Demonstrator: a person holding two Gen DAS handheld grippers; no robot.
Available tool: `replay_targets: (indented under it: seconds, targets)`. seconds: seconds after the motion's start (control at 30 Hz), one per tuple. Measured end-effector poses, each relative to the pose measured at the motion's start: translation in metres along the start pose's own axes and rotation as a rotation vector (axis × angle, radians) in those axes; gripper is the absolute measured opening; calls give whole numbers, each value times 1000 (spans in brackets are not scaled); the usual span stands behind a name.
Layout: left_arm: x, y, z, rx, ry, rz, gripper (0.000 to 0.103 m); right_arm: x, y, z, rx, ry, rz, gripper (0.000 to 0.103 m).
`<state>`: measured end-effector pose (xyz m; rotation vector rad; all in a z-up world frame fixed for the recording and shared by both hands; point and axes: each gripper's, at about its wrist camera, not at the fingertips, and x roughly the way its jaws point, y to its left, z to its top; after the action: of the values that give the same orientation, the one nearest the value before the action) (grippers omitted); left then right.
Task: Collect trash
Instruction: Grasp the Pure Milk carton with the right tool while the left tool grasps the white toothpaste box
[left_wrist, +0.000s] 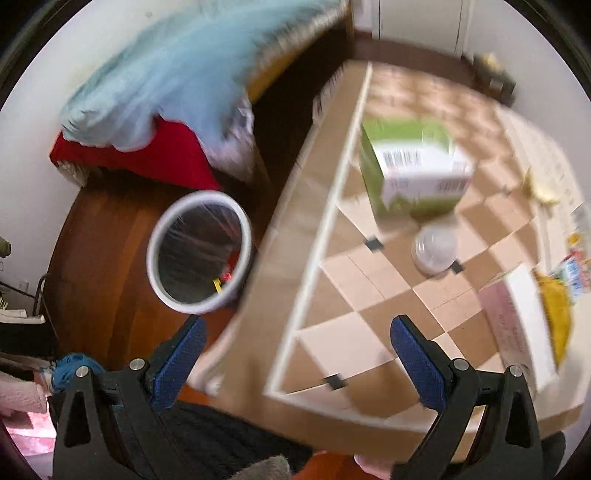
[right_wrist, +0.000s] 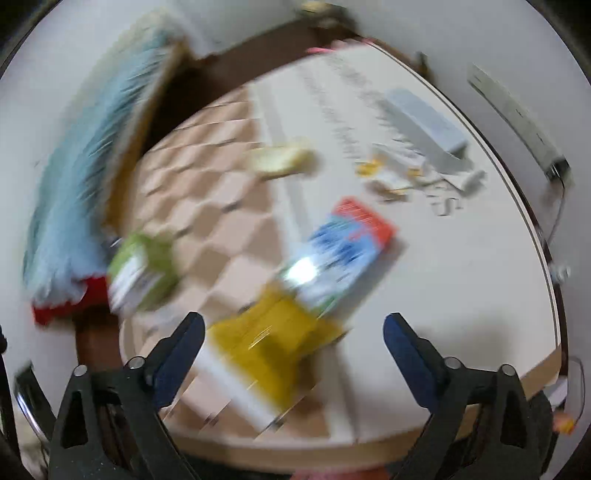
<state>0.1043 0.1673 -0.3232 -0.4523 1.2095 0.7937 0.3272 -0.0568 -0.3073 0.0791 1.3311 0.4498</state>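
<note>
Checkered table (left_wrist: 369, 280), white bin (left_wrist: 201, 251) beside it, wooden floor (left_wrist: 96, 266)

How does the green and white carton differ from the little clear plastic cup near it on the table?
The green and white carton is a boxy, opaque pack printed with barcodes, while the clear plastic cup is round and see-through. The carton looks much bigger and taller than the cup. The carton sits farther from the left gripper's fingers; the cup is nearer. Both rest on the checkered tablecloth, untouched, with the waste bin on the floor beside the table.
</note>
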Motion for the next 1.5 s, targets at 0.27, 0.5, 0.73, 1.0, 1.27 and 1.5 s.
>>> replay_targets:
  seconds: [0.27,0.5,0.73,1.0,1.27,1.5]
  targets:
    - [46,-20,3,-25,118,16,102,62,-27,38,147,51,18,86]
    - [22,-24,8,-103,122,-95,101,52,-25,41,-9,35,-25,60]
    - [7,-85,16,-32,148,-298,100,11,-79,19,-30,3,-84,61]
    - [2,-131,25,-14,182,-381,70,10,-108,4,15,27,-68,60]
    - [4,-140,29,48,189,-392,64,12,-110,-2,2,65,-43,61]
    - [24,-149,25,10,243,-401,46,15,-113,-3,22,65,-24,60]
